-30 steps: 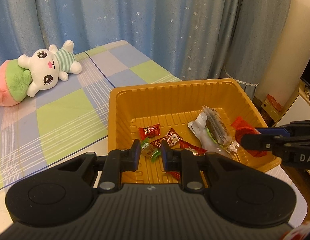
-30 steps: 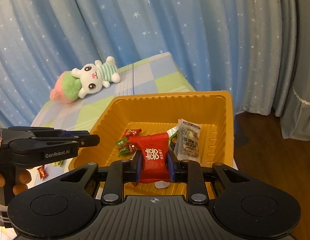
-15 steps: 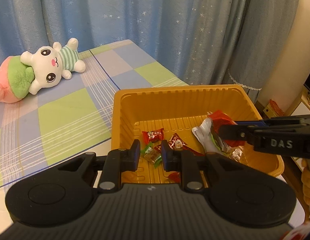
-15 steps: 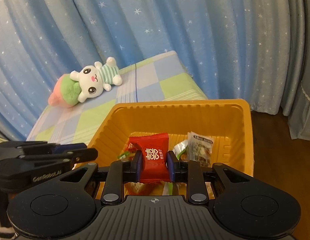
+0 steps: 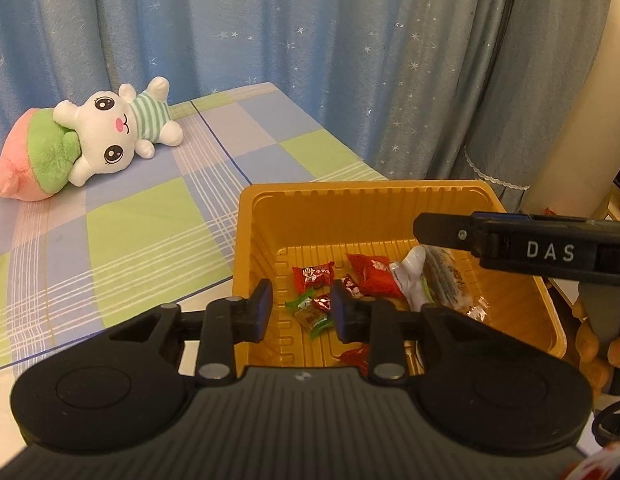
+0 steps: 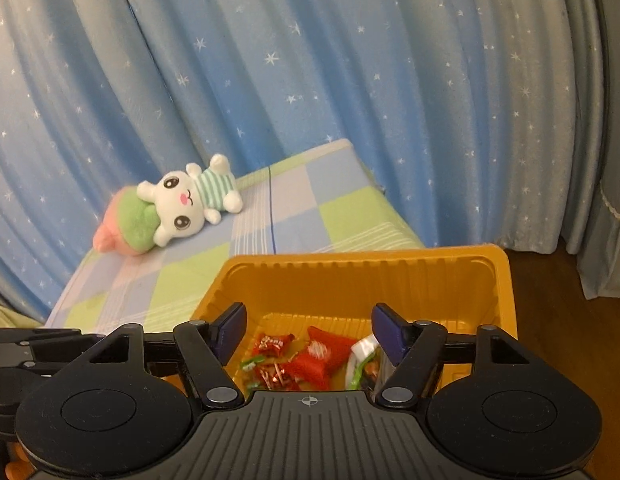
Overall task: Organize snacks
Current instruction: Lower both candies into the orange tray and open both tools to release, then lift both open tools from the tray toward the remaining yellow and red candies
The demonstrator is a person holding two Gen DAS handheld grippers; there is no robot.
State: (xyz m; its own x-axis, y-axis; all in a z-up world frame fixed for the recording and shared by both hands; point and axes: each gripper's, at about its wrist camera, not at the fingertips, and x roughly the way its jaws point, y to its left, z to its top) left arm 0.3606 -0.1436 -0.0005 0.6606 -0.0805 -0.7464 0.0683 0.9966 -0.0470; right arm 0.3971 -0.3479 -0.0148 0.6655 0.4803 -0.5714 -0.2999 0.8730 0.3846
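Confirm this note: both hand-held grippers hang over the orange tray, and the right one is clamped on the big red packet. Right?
Not quite. The right hand-held gripper has just opened and holds nothing; in the right wrist view the big red packet lies loose in the orange tray. Both do hang over the tray, the left hand-held gripper included.

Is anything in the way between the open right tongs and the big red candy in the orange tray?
Nothing visible. The right tongs, which have just been opening, hang open above the tray with only air between them and the big red candy lying below.
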